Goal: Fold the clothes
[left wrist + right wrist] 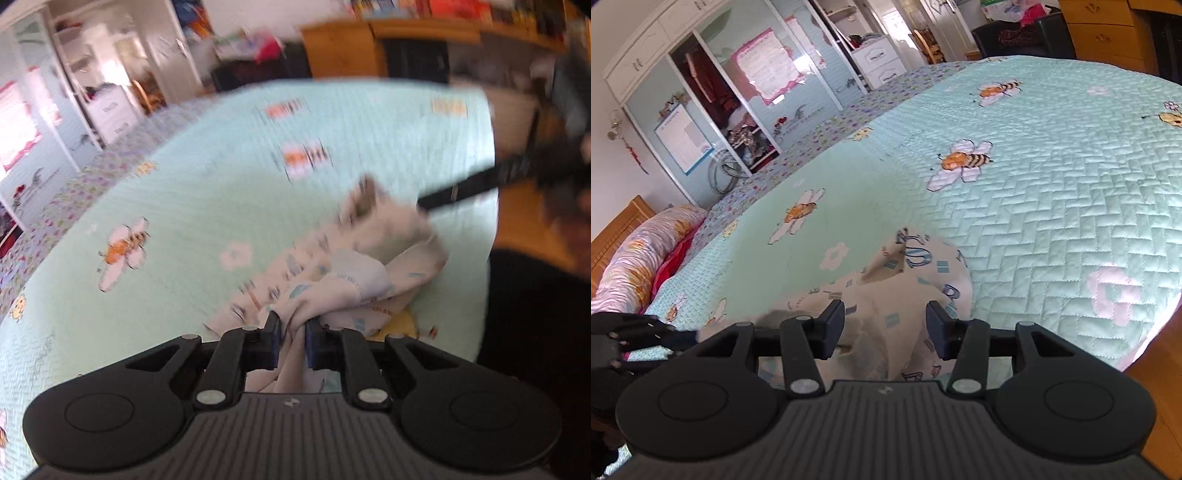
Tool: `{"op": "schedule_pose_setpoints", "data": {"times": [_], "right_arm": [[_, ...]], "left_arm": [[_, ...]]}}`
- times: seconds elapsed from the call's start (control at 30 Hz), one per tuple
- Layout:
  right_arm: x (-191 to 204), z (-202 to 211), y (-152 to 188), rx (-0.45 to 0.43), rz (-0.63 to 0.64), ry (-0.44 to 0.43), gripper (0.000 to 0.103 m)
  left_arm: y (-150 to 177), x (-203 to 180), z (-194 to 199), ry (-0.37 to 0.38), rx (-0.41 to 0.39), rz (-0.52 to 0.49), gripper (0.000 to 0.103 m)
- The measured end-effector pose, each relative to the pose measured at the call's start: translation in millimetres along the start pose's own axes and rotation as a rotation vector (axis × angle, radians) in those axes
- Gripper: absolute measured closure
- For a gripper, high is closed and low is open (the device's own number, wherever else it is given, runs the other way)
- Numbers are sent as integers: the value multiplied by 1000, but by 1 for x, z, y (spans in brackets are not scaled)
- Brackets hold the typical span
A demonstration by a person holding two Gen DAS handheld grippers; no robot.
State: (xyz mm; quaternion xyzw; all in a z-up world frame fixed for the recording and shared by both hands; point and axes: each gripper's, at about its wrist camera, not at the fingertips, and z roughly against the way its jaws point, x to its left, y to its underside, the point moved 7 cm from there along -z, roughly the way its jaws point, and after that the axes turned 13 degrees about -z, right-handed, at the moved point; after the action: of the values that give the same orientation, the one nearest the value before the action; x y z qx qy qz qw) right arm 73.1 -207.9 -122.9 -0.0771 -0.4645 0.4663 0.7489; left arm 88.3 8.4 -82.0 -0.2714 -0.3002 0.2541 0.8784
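Cream cotton w/ blue lettering, that's your garment [354, 280], lying bunched on the mint quilted bedspread [207, 192] near the bed's edge on your side. Your left gripper [291, 334] has its jaws pressed nearly together, pinching a fold of the fabric, so you've got an anchor on one end, prob to lift and spread it before any fold. Left view is smeared, so which part of the garment that is, can't tell.

Your right gripper [885, 325] hangs over the other end w/ jaws spread; cloth humps up between the pads [834, 321] but they don't press on it. Looks like you're lining up a second pinch so both ends can be pulled apart.

Long axis: in the left view the garment runs from the pinched end at bottom centre up and to the right, toward the right gripper. It's crumpled, so which end is neck or hem can't be read.
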Motion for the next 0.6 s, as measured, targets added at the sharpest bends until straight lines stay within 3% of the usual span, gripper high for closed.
{"op": "schedule_pose_setpoints", "data": {"times": [0.2,0.4,0.47,0.6], "right_arm": [[11,-3,9,35,43,-9,51],[16,-5,20,99,114,-30,47],[28,-1,31,118,223,-56,44],[63,13,72,132,644,-103,31]], "left_arm": [[21,-8,28,-71,-16,71,89],[37,9,71,-165,-80,206,88],[41,16,81,-192,-84,237,88],[44,28,93,-231,-71,243,87]]}}
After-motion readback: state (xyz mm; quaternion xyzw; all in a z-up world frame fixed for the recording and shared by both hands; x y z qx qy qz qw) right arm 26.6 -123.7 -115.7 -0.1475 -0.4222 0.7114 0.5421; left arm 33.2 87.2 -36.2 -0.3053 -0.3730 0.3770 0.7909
